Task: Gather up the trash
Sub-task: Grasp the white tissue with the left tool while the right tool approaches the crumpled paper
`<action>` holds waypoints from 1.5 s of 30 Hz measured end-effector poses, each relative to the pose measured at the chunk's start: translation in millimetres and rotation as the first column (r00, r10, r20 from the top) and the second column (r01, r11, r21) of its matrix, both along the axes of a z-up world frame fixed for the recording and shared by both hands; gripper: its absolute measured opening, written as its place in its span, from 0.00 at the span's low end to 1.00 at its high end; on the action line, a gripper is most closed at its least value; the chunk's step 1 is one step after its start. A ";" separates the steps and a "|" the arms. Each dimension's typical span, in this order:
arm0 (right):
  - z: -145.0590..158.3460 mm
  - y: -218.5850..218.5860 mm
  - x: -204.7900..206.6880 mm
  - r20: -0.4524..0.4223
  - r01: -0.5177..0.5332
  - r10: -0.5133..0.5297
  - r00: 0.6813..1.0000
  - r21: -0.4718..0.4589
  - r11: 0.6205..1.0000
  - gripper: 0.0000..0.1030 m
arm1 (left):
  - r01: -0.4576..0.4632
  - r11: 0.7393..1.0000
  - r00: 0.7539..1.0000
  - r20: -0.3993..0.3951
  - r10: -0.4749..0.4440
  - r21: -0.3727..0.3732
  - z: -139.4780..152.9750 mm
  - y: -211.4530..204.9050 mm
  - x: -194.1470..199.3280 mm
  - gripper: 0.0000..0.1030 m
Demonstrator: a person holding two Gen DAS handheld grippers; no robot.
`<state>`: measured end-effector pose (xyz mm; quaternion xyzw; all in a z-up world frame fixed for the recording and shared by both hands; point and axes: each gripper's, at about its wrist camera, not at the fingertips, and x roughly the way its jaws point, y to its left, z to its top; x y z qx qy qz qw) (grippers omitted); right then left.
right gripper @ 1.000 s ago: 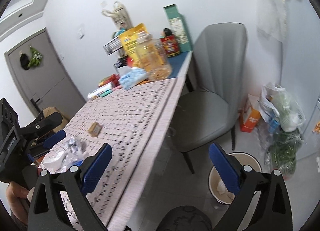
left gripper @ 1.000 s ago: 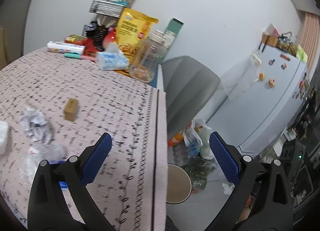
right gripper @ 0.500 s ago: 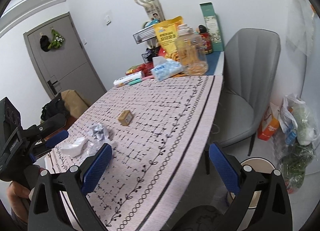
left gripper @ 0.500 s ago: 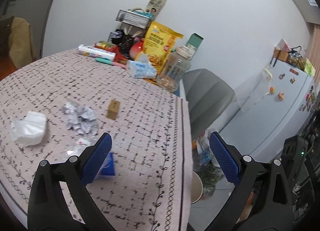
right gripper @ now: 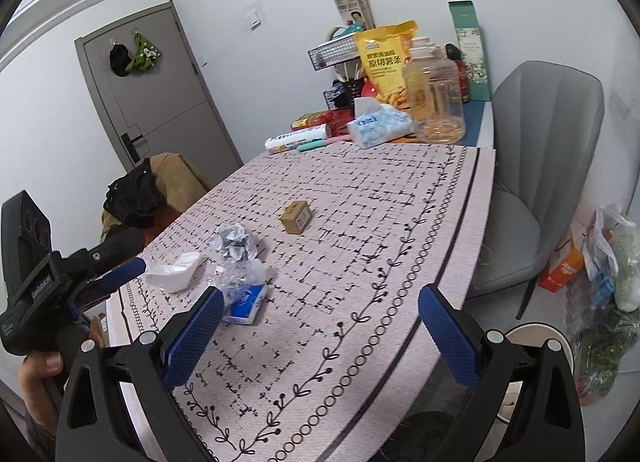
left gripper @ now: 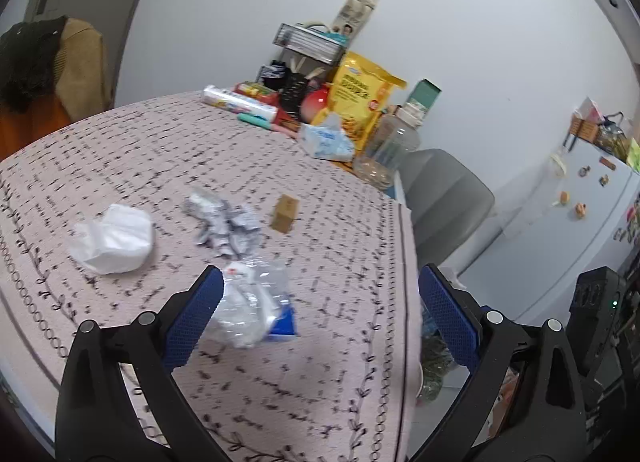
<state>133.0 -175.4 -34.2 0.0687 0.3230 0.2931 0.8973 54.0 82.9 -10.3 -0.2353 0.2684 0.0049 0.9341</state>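
On the pink patterned tablecloth [left gripper: 320, 362] lie a crumpled white tissue [left gripper: 112, 240], a crushed silver wrapper [left gripper: 224, 219], a small brown box [left gripper: 285, 213] and a clear plastic wrap over a blue-white packet [left gripper: 256, 308]. My left gripper [left gripper: 318, 302] is open, held over the table's near part, its left finger beside the plastic wrap. My right gripper [right gripper: 318, 324] is open over the table's right side; the same trash shows there: tissue [right gripper: 174, 272], wrapper [right gripper: 236, 242], box [right gripper: 295, 215], packet [right gripper: 244, 300]. The left gripper [right gripper: 100, 270] shows at that view's left.
A bin [right gripper: 532, 342] stands on the floor right of the table, next to bags [right gripper: 608, 262] and a grey chair [right gripper: 540, 165]. The table's far end holds a jar [right gripper: 436, 101], a yellow snack bag [right gripper: 386, 61] and a tissue pack [right gripper: 378, 127]. A fridge [left gripper: 560, 221] stands at the right.
Both grippers have swung left from the floor and bin side toward the table. The trash pile now lies ahead of them and closer. Both stay open.
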 end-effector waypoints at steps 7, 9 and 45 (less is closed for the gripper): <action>-2.8 19.3 6.6 -0.010 -0.036 0.036 0.999 -0.008 0.999 0.93 | -0.098 0.994 0.995 -0.037 0.096 -0.045 -13.2 51.1 -11.0 0.94; -2.7 23.9 7.9 -0.010 -0.045 0.045 0.999 -0.010 0.999 0.92 | -0.124 0.991 0.991 -0.050 0.121 -0.053 -16.4 64.3 -12.0 0.94; -18.6 135.0 65.5 -0.088 -0.212 0.203 0.975 -0.116 0.970 0.92 | -0.309 0.949 0.920 -0.274 0.282 -0.063 -99.2 153.6 33.6 0.28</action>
